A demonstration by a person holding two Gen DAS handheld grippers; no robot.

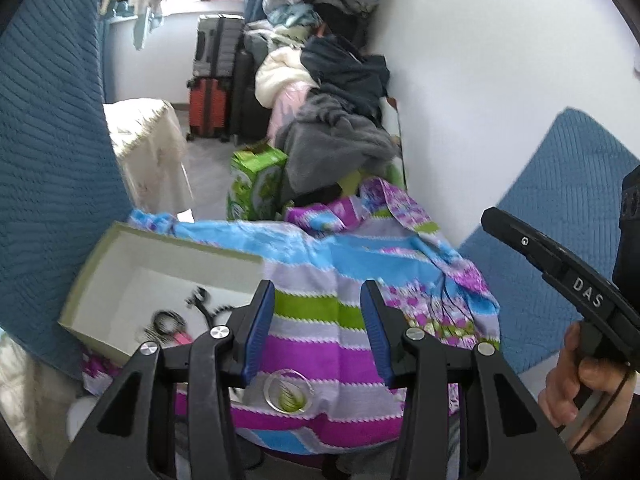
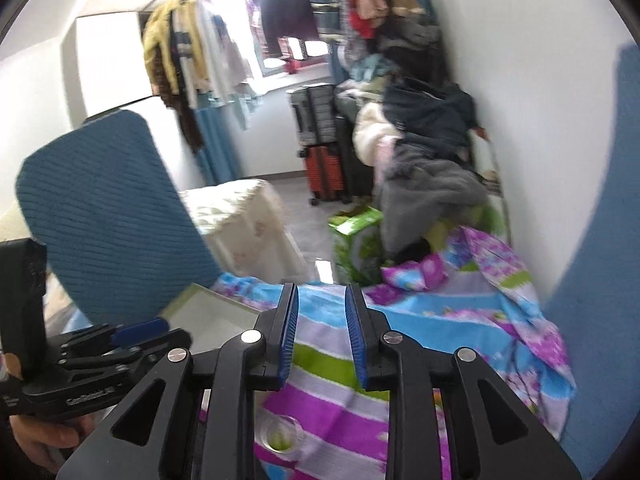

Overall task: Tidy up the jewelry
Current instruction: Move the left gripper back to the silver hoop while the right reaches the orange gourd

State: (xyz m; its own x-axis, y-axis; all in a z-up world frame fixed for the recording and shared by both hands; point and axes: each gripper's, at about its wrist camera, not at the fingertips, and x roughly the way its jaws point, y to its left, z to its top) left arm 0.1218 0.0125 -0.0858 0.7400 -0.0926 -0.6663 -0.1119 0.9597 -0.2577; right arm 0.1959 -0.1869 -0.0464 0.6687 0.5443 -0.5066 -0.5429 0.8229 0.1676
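Note:
A clear ring-shaped bangle lies on a striped purple, green and blue cloth, below and between my open left gripper fingers. It also shows in the right wrist view, blurred. An open white box at the left holds dark jewelry pieces and something pink. My right gripper is open and empty above the cloth. The box corner shows to its left. The right gripper's body appears at the right of the left wrist view, and the left gripper at the left of the right wrist view.
Blue quilted cushions stand at left and right. Behind the cloth are a green carton, a heap of clothes, suitcases, a cream-covered stool and a white wall.

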